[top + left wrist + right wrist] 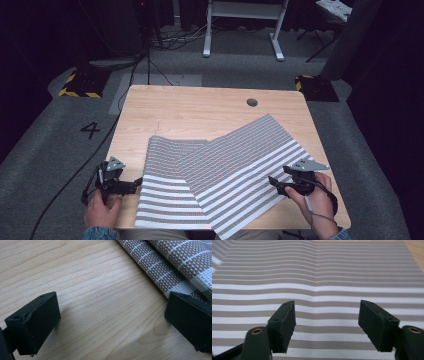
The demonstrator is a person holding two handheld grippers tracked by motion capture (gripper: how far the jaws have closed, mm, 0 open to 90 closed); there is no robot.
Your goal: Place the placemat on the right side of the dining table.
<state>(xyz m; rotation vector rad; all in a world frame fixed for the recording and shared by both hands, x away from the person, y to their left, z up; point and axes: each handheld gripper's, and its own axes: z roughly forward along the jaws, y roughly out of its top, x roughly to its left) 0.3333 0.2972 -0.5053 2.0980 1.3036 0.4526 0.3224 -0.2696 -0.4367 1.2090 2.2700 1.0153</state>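
A brown and white striped woven mat (220,172) lies folded over itself on the wooden table (195,107), one flap slanting toward the far right. My left gripper (134,186) rests on the table at the mat's left edge, jaws open over bare wood, the mat's edge (175,267) just beyond its right jaw. My right gripper (276,184) hovers at the mat's right edge, open, with the striped mat (324,285) spread under its jaws and nothing held between them.
A round cable hole (252,102) sits near the table's far right corner. White desk legs (242,30) and cables lie on the floor beyond. The mat's near corner overhangs the table's front edge.
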